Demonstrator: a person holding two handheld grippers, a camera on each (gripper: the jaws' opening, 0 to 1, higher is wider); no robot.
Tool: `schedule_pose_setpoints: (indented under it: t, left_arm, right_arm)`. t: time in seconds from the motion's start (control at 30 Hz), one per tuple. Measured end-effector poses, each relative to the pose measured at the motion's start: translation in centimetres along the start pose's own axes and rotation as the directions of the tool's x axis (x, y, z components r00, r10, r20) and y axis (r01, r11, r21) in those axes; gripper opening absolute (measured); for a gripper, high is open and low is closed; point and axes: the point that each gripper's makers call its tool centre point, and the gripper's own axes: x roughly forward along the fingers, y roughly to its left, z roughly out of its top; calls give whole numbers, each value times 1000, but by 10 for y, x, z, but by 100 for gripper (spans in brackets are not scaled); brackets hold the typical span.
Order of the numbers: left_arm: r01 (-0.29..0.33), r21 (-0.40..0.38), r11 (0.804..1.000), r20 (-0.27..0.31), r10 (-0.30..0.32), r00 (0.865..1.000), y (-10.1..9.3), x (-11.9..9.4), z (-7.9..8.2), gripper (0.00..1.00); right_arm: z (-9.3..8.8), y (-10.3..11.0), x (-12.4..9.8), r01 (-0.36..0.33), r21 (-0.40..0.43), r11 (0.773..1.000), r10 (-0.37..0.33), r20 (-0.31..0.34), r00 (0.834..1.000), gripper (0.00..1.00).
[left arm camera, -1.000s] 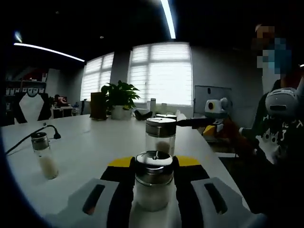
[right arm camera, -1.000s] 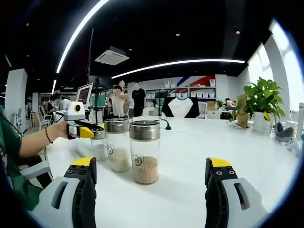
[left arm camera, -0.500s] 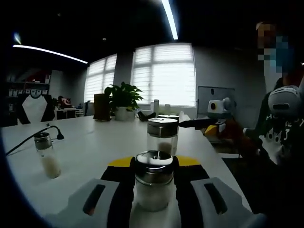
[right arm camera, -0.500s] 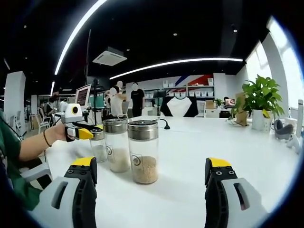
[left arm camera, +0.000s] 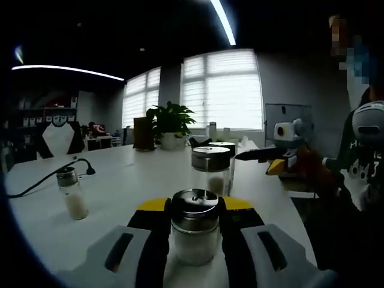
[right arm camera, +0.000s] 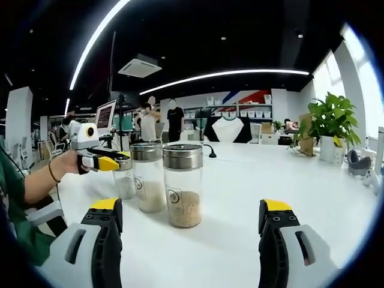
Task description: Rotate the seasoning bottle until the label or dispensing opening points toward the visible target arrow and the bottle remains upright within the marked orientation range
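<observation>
My left tongs (left arm camera: 193, 240) are clamped on the seasoning bottle (left arm camera: 194, 231), jaws pressed to both sides of the glass just under its metal lid. Bottle stands upright between them, white granules inside. Can't make out a label, a dispensing opening or any target arrow in either view, so I can't judge how far the turn has got; I'd say grasp done, rotation unverified, release left.

Right tongs (right arm camera: 191, 240) are apart and hold nothing, hovering over the surface (right arm camera: 288, 198). Just ahead of them, a little toward their left jaw, is a jar of brown grains (right arm camera: 183, 193); a second jar with pale contents (right arm camera: 149, 185) is just beside it, further off. In the right gripper view the held bottle sits beyond those two, the left tongs (right arm camera: 111, 163) on it.

Room: ahead of the left tongs a brown-filled jar (left arm camera: 211, 170) stands near, in line with the grip. A small shaker (left arm camera: 72, 193) and a black cable (left arm camera: 48, 177) lie well apart off the left jaw side. Surface edge runs close on the right jaw side. I judge turning in place is fine, sweeping forward risky.
</observation>
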Motion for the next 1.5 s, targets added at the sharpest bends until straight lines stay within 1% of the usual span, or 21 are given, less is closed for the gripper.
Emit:
schedule_pose_setpoints:
  t: [0.13,0.27,0.33,0.5,0.7,0.9,0.97,1.0,1.03,1.13,1.2,1.37,1.5]
  left_arm:
    - [-33,-2,999,10,33,999,4,-1,-1,33]
    - [-65,-10,998,26,65,998,8,-2,-1,33]
    - [-79,-5,997,27,80,996,8,-2,-1,33]
    - [-144,-7,990,17,144,989,11,-4,-1,33]
    - [-190,-16,982,28,190,981,14,-4,-2,33]
    - [-253,-14,967,25,253,967,17,-4,-2,33]
    - [-263,-17,965,37,264,964,18,-5,-2,33]
    - [-277,-25,961,54,278,959,19,-6,-2,33]
    - [-283,-22,959,58,284,957,19,-7,-3,33]
    - [-301,-17,953,55,301,952,21,-7,-2,33]
    - [-319,-19,948,57,319,946,22,-8,-2,33]
    - [-360,-23,933,65,361,930,25,-9,-2,33]
    - [-410,-25,912,77,411,908,28,-9,-1,33]
  right_arm:
    - [0,1,-1,1,2,1000,-1,0,1000,97]
    - [7,-1,-4,17,9,1000,-17,35,999,97]
    - [9,0,-5,15,8,1000,-15,42,999,97]
    - [6,0,-5,18,12,1000,-18,33,999,97]
    - [4,7,-4,2,5,1000,-2,24,1000,97]
    - [3,12,-3,-1,4,1000,1,21,1000,97]
    - [4,9,-3,-2,5,1000,1,22,1000,97]
    - [4,10,-3,-2,5,1000,2,24,1000,97]
    - [4,10,-3,-3,3,1000,3,24,1000,97]
    - [4,9,-3,-4,1,1000,4,23,1000,97]
    - [5,8,-3,-5,2,1000,4,27,1000,97]
    - [6,13,-2,-7,-3,1000,7,30,1000,97]
    - [7,12,-1,-13,-7,1000,13,30,999,97]
